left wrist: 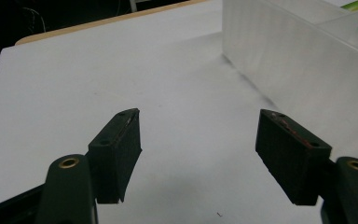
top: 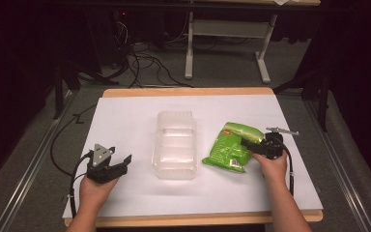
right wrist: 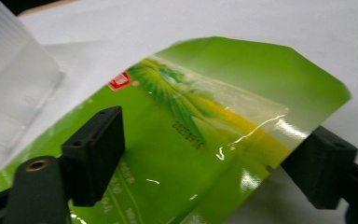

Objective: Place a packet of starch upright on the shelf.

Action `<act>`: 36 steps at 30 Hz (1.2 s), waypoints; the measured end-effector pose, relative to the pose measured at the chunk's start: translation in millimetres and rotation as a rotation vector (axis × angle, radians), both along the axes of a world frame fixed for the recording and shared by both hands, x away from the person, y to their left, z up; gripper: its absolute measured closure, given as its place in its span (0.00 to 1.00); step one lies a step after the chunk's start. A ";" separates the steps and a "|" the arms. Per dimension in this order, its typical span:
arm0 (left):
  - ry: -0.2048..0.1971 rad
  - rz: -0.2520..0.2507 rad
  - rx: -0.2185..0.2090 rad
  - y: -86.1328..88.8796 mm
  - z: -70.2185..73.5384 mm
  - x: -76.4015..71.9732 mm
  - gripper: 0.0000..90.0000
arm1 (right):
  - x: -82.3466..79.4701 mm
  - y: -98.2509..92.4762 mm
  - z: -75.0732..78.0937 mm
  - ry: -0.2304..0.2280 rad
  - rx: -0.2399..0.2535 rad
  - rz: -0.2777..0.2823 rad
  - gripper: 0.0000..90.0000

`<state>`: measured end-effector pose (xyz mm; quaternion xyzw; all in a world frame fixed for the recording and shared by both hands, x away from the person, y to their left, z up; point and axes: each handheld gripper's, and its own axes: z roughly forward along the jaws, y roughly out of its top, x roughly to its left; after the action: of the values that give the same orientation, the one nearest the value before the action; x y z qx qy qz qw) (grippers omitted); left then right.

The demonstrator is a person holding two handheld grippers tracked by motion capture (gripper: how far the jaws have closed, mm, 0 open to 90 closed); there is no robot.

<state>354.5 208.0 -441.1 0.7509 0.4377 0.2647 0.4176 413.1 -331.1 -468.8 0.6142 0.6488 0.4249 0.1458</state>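
On the white worktop [top: 125,116], the green snack bag [top: 232,145] lies just right of the clear plastic container [top: 175,144], with the right tool [top: 251,145] spread apart astride the bag's right end, while the left tool [top: 121,162], left of the container, gapes over bare worktop.

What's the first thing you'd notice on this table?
The bright green snack bag on the right of the white table, with the right gripper straddling its edge, jaws open. Next, the clear plastic box in the middle, and the left gripper resting open to its left.
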 end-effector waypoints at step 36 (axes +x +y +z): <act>-0.011 -0.070 -0.074 -6.1 3.0 -5.3 0.35 | -44.1 27.8 52.5 -0.314 -0.026 0.148 0.98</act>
<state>349.2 201.9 -438.1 0.7484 0.4185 0.2378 0.4563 369.0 -303.3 -416.3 0.4887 0.6671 0.5167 0.2217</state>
